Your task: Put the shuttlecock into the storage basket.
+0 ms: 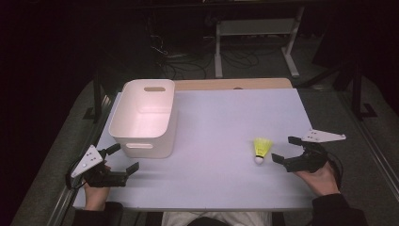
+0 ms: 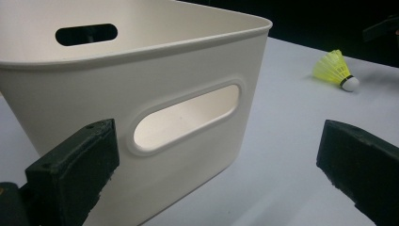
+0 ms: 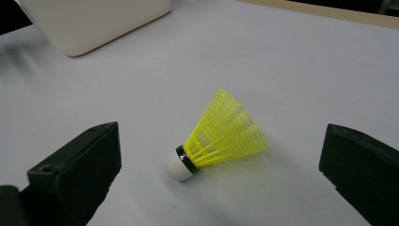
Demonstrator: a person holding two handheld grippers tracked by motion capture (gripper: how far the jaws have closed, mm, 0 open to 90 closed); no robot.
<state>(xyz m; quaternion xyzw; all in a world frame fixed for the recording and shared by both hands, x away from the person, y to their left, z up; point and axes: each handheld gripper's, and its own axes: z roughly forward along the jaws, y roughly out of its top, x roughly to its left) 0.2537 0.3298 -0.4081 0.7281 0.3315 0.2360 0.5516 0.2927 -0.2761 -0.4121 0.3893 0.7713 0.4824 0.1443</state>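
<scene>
No brand, label or writing can be read on anything here.

The right gripper [image 1: 283,149] has its jaws spread wide and released, gripping nothing. In the right gripper view the two black jaws stand far apart at the bottom corners, and the shuttlecock [image 3: 214,138] lies on the bench [image 3: 291,61] ahead of the gap between them, touching neither. From the high view, this gripper sits just to the right of the shuttlecock [image 1: 261,150], jaws pointing toward it, with the person's hand [image 1: 321,179] behind.

The left gripper [image 1: 125,159] is also released, its jaws wide apart and holding nothing. It rests well to the left of the shuttlecock, just in front of the white bin [image 1: 145,117]. In the left gripper view the bin's near wall [image 2: 155,108], with its oval handle slot, fills the space ahead of the jaws; whether the left-hand jaw touches that wall cannot be told.

The shuttlecock has a bright yellow, ribbed plastic skirt, a thin dark band and a rounded white cork. It lies on its side on the pale bench [image 1: 226,132], cork toward the person and skirt pointing away, well to the right of the bin, and apart from both grippers.
</scene>
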